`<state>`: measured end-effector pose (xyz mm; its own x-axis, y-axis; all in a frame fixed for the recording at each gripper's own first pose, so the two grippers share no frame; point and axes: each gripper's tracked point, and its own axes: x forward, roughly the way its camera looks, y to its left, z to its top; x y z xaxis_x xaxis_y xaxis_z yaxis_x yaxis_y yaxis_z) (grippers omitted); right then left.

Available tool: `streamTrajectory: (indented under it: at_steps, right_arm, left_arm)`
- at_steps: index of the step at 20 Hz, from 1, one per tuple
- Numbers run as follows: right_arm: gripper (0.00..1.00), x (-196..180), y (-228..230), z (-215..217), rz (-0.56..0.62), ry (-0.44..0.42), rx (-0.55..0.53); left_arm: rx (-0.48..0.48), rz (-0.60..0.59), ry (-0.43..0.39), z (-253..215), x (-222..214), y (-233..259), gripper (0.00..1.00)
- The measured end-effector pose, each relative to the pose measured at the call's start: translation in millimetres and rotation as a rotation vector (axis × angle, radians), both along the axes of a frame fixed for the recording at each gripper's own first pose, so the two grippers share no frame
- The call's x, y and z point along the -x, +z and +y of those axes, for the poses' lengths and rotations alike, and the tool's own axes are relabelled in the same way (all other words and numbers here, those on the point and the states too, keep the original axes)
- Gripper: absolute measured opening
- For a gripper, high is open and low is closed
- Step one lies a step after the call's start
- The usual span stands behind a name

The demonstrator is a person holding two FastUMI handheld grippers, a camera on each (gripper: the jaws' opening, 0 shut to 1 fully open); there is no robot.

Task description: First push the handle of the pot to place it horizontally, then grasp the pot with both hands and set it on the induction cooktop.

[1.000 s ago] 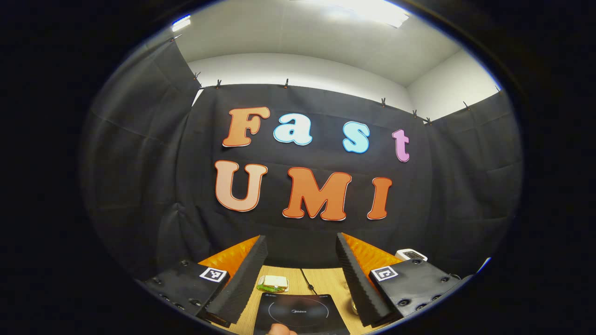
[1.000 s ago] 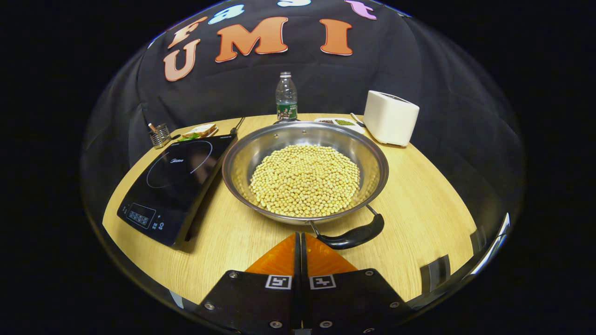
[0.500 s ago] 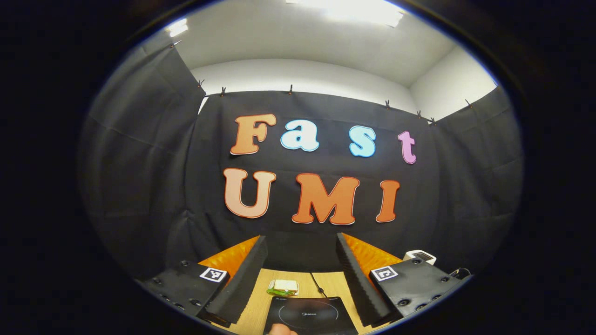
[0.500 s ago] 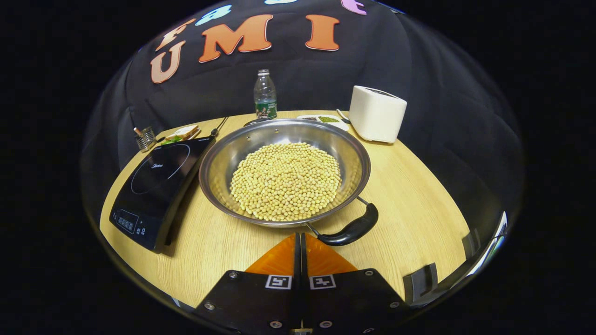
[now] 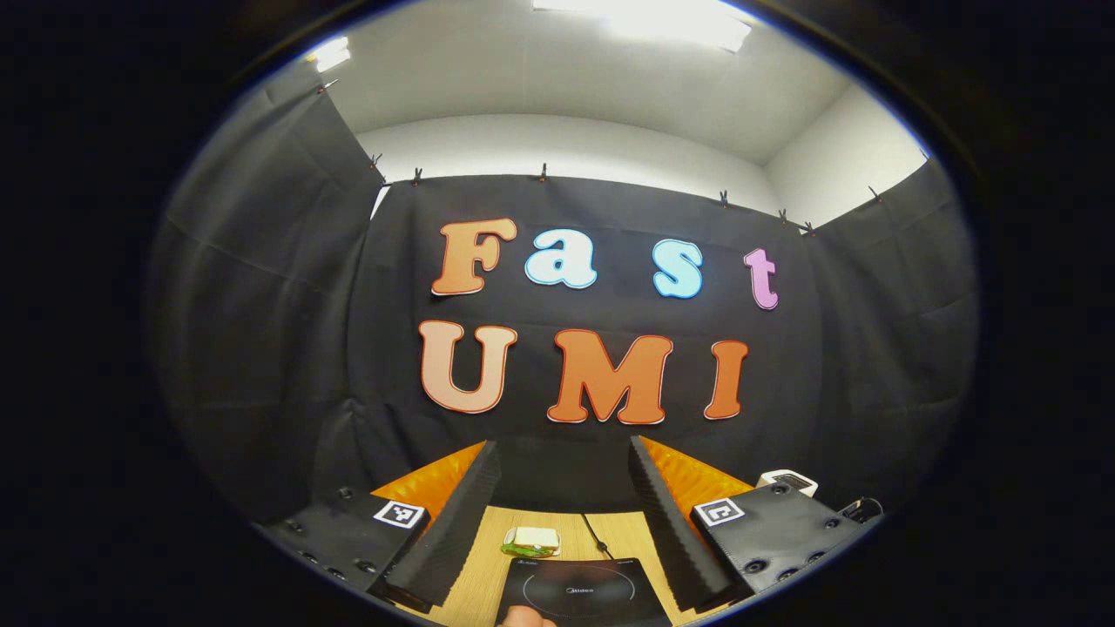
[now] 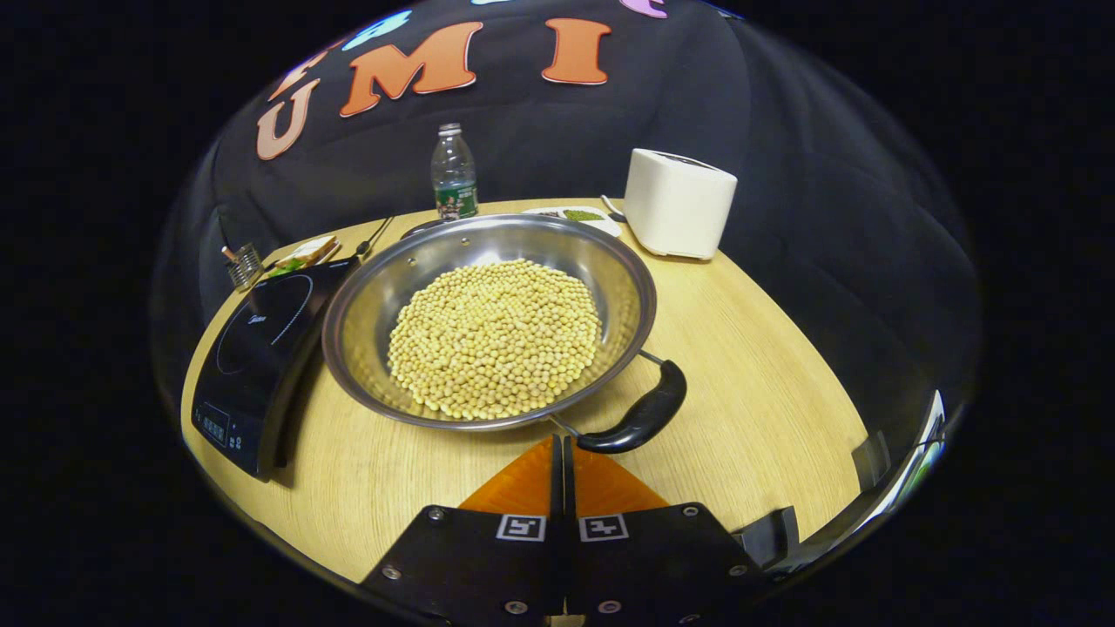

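Jaws closed on your right gripper [image 6: 563, 444], just short of pot [image 6: 488, 331] handle [image 6: 640, 418], set for pushing; left gripper [image 5: 562, 514] jaws open, waiting.

The pot [image 6: 488, 331] is polished metal, glossy and reflective inside; its handle [image 6: 640, 418] is smooth, shiny plastic. The cooktop [image 6: 257, 348], left of the pot, has a glossy, glass-like top. The table [image 6: 758, 409] shows matt, light wood grain. Behind the pot, the bottle [image 6: 454, 183] is clear plastic and the white box [image 6: 678, 203] smooth and matt.
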<state>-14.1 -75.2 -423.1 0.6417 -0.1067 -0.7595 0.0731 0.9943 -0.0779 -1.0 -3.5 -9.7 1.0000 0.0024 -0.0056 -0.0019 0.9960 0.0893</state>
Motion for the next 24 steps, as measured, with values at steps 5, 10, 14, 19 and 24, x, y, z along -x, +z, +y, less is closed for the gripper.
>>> streamTrajectory:
  at_steps: [5, 10, 14, 19, 24]
  right_arm:
    - [0.00, -8, -1, -16, -0.001, -0.064, -0.034]
    - [0.00, -27, -1, -37, -0.009, -0.114, -0.028]
    - [0.00, -43, -2, -53, -0.007, -0.151, -0.066]
    - [0.00, -64, -4, -70, -0.011, -0.189, -0.082]
    - [0.00, -83, -4, -82, -0.017, -0.206, -0.086]
  left_arm:
    - [0.000, 0.001, 0.003, -1, -8, -2, 0.96]
    - [0.013, 0.015, -0.008, -4, -14, -8, 0.98]
    - [0.012, 0.020, 0.005, 1, -22, -9, 0.98]
    - [0.008, 0.015, 0.008, -3, -30, -8, 0.98]
    - [0.029, 0.031, -0.028, -18, -36, -15, 0.99]
